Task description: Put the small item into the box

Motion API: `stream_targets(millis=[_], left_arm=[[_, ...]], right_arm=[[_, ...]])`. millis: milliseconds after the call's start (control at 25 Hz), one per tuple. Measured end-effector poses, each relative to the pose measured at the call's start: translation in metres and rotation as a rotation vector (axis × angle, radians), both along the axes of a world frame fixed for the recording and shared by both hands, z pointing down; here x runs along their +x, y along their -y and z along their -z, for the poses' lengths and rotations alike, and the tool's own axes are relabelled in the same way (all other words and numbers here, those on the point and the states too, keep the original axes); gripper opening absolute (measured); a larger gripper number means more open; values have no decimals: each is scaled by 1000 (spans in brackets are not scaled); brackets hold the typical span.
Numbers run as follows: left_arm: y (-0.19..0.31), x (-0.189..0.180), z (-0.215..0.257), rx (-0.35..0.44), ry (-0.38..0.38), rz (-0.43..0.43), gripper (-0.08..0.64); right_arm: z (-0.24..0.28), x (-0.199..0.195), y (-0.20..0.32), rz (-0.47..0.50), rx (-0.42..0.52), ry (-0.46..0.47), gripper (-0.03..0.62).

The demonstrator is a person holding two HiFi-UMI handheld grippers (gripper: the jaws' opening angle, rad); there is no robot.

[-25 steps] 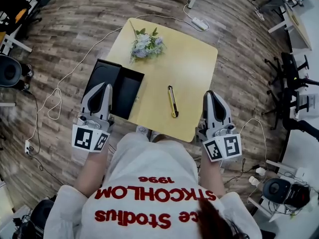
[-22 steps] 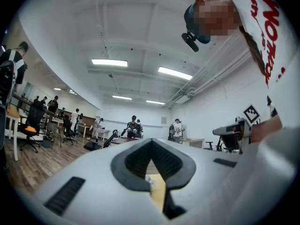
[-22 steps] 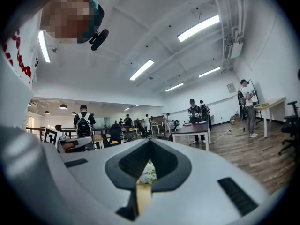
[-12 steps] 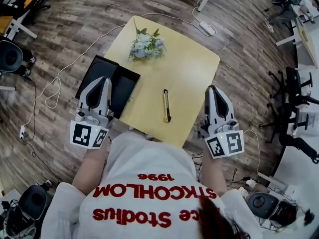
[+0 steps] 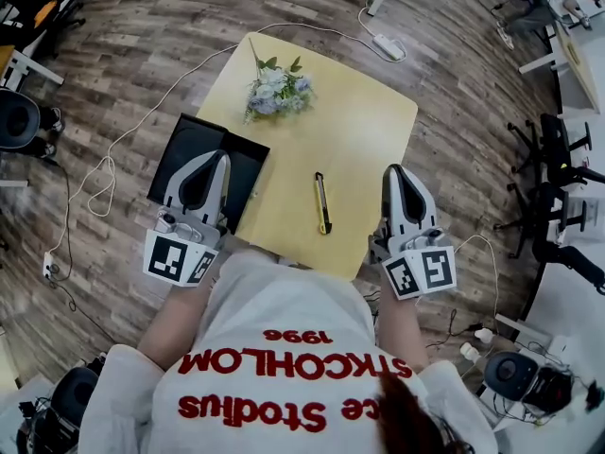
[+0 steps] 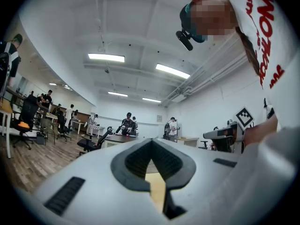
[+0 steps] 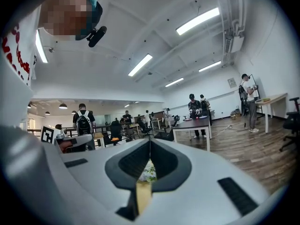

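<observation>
The small item, a yellow and black utility knife (image 5: 323,203), lies on the yellow table (image 5: 350,130) near its front edge. A black open box (image 5: 184,146) sits at the table's left edge. My left gripper (image 5: 216,157) hangs over the box, its jaws shut and empty (image 6: 151,142). My right gripper (image 5: 394,169) is at the table's right front corner, to the right of the knife and apart from it, its jaws shut with nothing between them (image 7: 150,141).
A bunch of pale flowers (image 5: 275,88) lies at the table's far left. White cables (image 5: 142,126) and a power strip (image 5: 387,46) run over the wooden floor. Office chairs (image 5: 558,149) and a desk (image 5: 577,55) stand at the right.
The head view has shifted a little. My left gripper has edged to the right over the box. The knife and the right gripper stay where they were.
</observation>
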State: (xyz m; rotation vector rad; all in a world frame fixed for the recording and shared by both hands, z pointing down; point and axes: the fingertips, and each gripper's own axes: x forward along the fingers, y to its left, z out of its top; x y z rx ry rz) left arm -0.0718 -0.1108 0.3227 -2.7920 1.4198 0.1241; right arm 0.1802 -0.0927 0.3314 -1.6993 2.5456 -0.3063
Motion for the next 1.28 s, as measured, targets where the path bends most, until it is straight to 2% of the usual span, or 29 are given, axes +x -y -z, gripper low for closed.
stream_targets(millis=[160, 400, 600, 840, 1000, 1160, 1280], left_arm=[[7, -2, -9, -7, 2, -15, 2], [13, -1, -29, -60, 1, -43, 2], [20, -3, -39, -94, 4, -50, 2], [19, -10, -49, -125, 16, -49, 2], [19, -16, -54, -141, 18, -29, 2], [19, -23, -58, -148, 18, -5, 2], [18, -29, -58, -148, 14, 14, 2]], right_arm=[[-40, -11, 4, -10, -86, -22, 5], [-124, -29, 4, -4, -278, -84, 9], [-217, -53, -3, 32, -517, -144, 141], [-295, -72, -11, 38, -709, -304, 229], [-317, -73, -13, 19, -769, -396, 244], [-317, -73, -13, 14, -752, -392, 234], [-317, -75, -14, 38, -757, -383, 164]])
